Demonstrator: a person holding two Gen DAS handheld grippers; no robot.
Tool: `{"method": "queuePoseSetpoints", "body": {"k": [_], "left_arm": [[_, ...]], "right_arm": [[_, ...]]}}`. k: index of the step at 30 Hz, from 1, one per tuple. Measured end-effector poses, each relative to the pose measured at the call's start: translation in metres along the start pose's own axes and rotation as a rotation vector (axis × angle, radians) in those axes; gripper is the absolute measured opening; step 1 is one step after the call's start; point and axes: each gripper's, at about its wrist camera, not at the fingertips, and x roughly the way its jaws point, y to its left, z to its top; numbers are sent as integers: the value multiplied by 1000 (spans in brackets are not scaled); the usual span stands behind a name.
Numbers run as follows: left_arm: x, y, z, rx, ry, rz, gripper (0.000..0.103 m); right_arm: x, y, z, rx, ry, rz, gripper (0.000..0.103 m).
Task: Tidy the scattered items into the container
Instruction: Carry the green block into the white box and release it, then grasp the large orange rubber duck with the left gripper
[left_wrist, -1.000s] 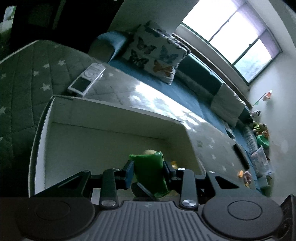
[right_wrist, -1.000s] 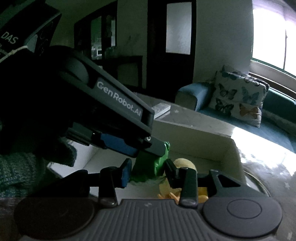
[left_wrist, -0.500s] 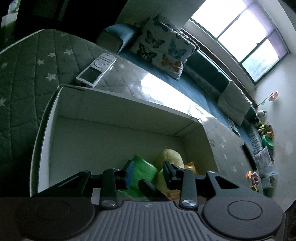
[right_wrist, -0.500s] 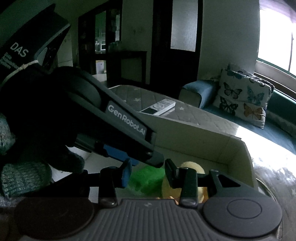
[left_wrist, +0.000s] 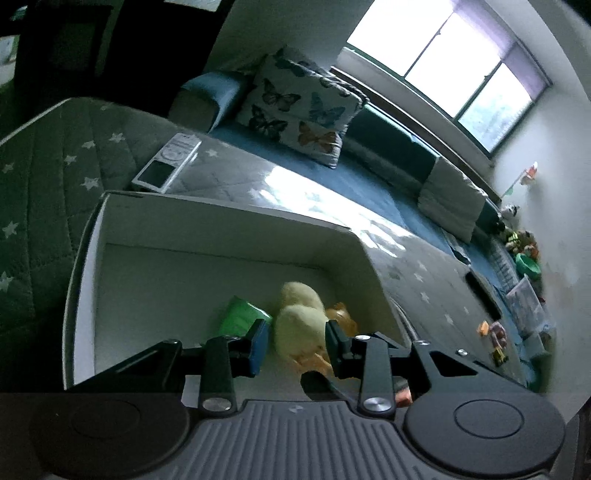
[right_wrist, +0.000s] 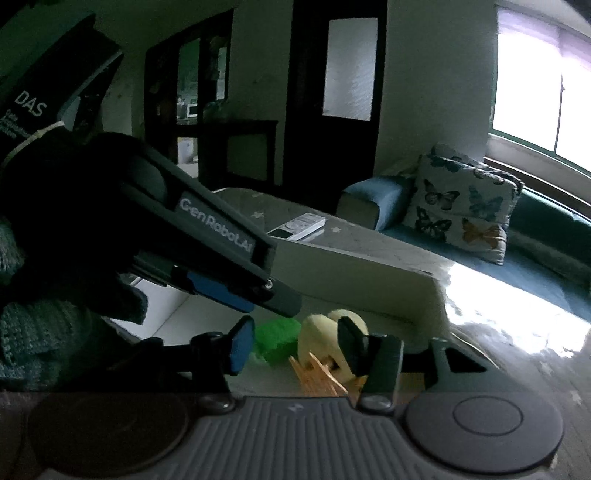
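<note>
A white open box (left_wrist: 229, 221) stands on the star-patterned quilted surface. Inside it lie a green packet (left_wrist: 240, 314) and a yellow plush duck (left_wrist: 299, 325) with orange feet. My left gripper (left_wrist: 295, 341) is open and empty above the box, over the duck. My right gripper (right_wrist: 293, 347) is open and empty too, above the box's near side; through it I see the green packet (right_wrist: 277, 338) and the duck (right_wrist: 321, 339). The left gripper's body (right_wrist: 221, 251) crosses the right wrist view.
A white remote (left_wrist: 166, 162) lies on the quilt behind the box. A blue sofa with a butterfly cushion (left_wrist: 299, 114) stands beyond. A dark remote (left_wrist: 484, 295) and small toys (left_wrist: 495, 332) lie at the right.
My left gripper has let go of the green packet, which now lies in the box beside the duck. Both grippers have opened wider and risen a little.
</note>
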Motion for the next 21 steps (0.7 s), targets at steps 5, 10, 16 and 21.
{"method": "queuePoseSetpoints", "body": {"k": [5,10,16,21], "left_arm": [[-10,-18,-14,32,-4,-26,36],[-11,-36,-29,61,13,-57,36],[-2,-58,-48,96,57,-93,36],[10,-77,-61,119,96,-118,36]], "right_arm": [[-25,-9,-13,18,-17,-25,60],[-50,-15,-30,22,-17,-64,61],[-73,-26,-55,57,3,-106,61],[-86,-42,-73,91,22,-150,62]]}}
